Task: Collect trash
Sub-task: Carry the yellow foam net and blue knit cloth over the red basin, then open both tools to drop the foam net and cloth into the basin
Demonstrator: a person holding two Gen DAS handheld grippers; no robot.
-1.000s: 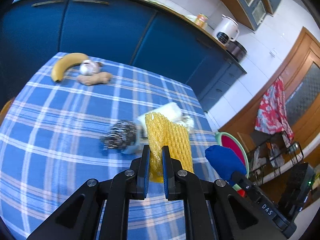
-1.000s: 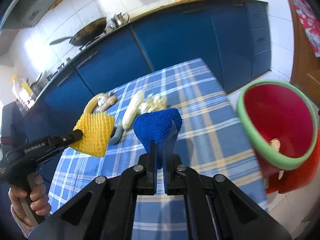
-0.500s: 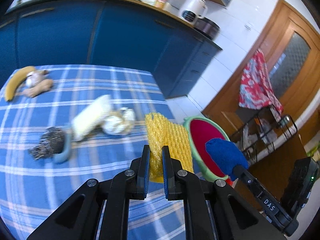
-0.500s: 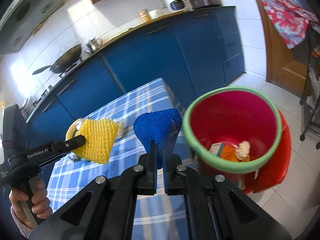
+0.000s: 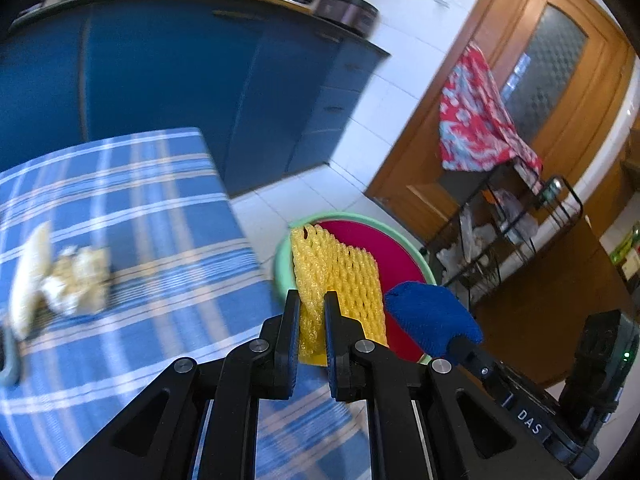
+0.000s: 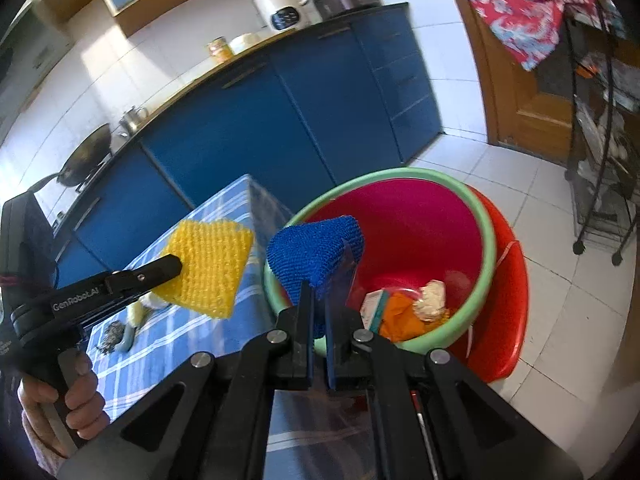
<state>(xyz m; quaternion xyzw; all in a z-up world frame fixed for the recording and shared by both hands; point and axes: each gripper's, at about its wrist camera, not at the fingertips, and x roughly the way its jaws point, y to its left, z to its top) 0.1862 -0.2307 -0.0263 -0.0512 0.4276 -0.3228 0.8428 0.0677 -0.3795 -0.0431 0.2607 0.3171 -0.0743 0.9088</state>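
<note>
Left gripper (image 5: 311,312): fingers clamped on yellow foam net (image 5: 340,276)
Right gripper (image 6: 318,312): fingers clamped on blue foam net (image 6: 316,248); over bin's rim
Bin (image 6: 486,248): red, green-rimmed; at counter's (image 5: 132,200) 3 o'clock edge

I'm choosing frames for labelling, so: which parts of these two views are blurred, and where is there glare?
Left wrist view: the plaid tablecloth and the pale scraps on it are motion-smeared, while the yellow foam net stays sharp. Right wrist view: mostly crisp, including the bin; sunlight washes out the wall tiles at upper left.
</note>
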